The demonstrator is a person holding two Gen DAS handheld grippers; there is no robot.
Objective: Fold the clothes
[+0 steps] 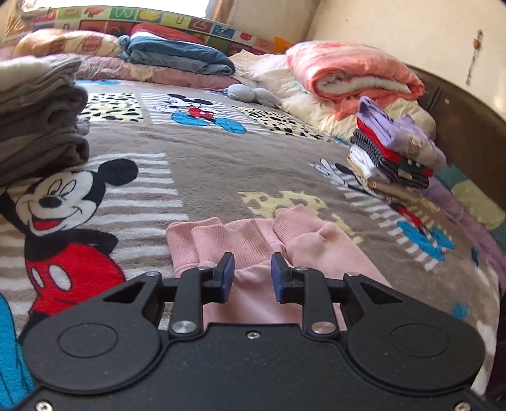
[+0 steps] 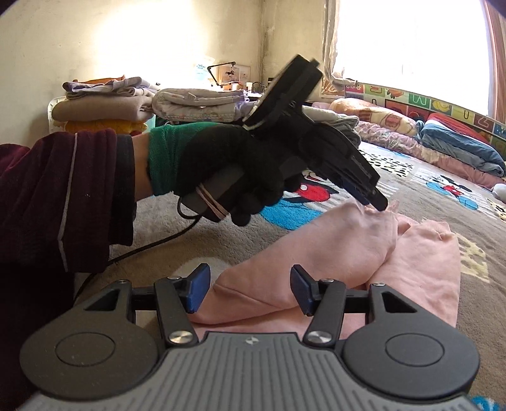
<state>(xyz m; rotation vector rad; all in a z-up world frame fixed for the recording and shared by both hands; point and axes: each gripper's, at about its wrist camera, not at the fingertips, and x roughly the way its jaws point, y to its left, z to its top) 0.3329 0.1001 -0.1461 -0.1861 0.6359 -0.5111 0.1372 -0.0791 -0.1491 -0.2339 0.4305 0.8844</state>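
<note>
pink garment (image 1: 240,243) lies rumpled, ribbed cuffs together; left gripper (image 1: 252,274) and right gripper (image 2: 247,291) gape empty.

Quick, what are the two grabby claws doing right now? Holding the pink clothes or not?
Left gripper: open, holding nothing; the pink garment lies just beyond its tips.
Right gripper: open, holding nothing, above the pink garment.

Legible text: only single letters on the play mat (image 1: 177,22) behind the bed, "W" and "U" on its tiles. Nothing readable elsewhere; shelf packaging too blurred.
</note>
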